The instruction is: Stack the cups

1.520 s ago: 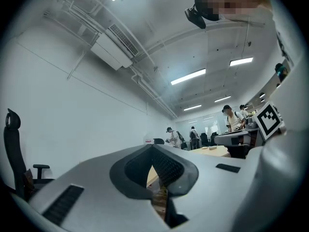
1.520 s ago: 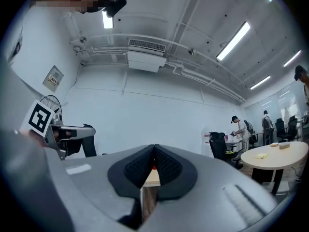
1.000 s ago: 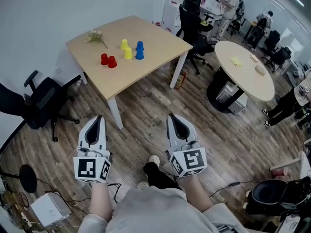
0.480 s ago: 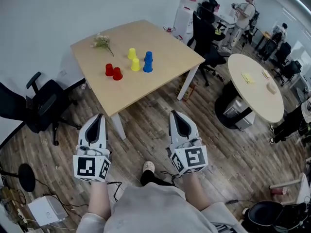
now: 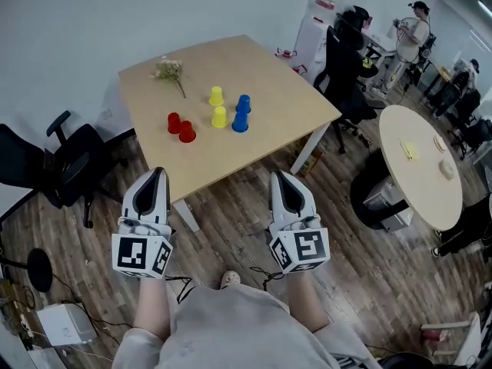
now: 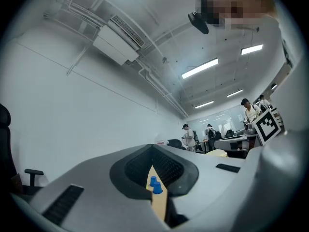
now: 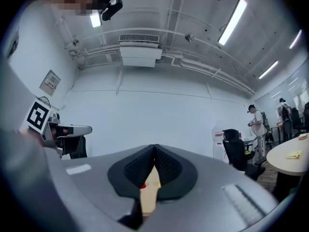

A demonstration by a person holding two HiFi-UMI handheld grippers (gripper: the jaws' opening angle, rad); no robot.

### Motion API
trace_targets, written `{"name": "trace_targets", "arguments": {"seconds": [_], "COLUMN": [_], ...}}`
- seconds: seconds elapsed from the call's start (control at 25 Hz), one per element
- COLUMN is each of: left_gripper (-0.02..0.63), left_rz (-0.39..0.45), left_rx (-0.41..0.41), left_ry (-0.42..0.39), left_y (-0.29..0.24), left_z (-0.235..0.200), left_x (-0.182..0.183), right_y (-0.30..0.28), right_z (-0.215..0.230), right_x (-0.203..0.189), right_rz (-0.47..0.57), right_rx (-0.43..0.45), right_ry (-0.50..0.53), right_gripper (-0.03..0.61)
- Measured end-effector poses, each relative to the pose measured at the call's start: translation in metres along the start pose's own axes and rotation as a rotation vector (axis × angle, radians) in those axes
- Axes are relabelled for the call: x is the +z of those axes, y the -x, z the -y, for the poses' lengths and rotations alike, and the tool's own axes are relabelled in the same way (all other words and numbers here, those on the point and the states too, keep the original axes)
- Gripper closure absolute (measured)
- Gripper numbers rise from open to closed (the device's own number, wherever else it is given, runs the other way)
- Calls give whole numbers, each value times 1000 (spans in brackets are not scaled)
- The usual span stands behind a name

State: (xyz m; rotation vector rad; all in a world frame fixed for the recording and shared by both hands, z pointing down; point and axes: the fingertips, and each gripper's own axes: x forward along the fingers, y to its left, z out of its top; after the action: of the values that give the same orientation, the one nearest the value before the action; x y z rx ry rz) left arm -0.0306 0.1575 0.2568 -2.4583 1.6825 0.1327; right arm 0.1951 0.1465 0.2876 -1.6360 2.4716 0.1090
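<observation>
Six cups stand upside down on the wooden table (image 5: 277,106) ahead in the head view: two red cups (image 5: 181,127), two yellow cups (image 5: 218,108) and two blue cups (image 5: 241,114). Both grippers are held in the air short of the table's near edge, well apart from the cups. My left gripper (image 5: 158,173) is shut with nothing in it, and so is my right gripper (image 5: 278,177). In the left gripper view the blue cups (image 6: 154,185) show small past the closed left gripper (image 6: 152,150). The right gripper view shows slivers of red and yellow beyond the closed right gripper (image 7: 154,148).
A sprig of flowers (image 5: 171,70) lies at the table's far left. A black office chair (image 5: 58,164) stands left of the table, another black chair (image 5: 346,60) at its far right. A round table (image 5: 419,167) stands at right. A white box (image 5: 61,325) and cables lie on the floor.
The table and cups have come nearer and lower in the head view as the person walks toward them. Both grippers stay shut, carried forward side by side.
</observation>
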Motion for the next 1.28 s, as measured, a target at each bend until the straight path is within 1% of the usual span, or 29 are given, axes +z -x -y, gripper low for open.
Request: {"name": "trace_targets", "arguments": {"seconds": [0.24, 0.44, 0.72, 0.88, 1.08, 1.28], "left_gripper": [606, 606, 606, 606, 606, 606], "left_rz": [-26, -34, -46, -51, -48, -68], "left_rx": [19, -12, -50, -54, -50, -74], "left_ry": [-19, -34, -27, -25, -5, -6], "left_y": [-28, -51, -93, -120, -157, -197], "left_z": [-3, -2, -9, -29, -64, -97], "left_x": [-4, -5, -26, -38, -49, -55], "right_y": [-22, -35, -69, -100, -147, -199], "right_z": [22, 32, 45, 52, 57, 59], "right_x": [-13, -19, -28, -32, -37, -44], "right_rz": [-8, -8, -25, -35, -39, -41], "right_rx": [14, 5, -5, -19, -33, -47], "right_ry": [-37, -47, -30, -13, -7, -17], "right_gripper": [566, 566, 568, 566, 566, 566]}}
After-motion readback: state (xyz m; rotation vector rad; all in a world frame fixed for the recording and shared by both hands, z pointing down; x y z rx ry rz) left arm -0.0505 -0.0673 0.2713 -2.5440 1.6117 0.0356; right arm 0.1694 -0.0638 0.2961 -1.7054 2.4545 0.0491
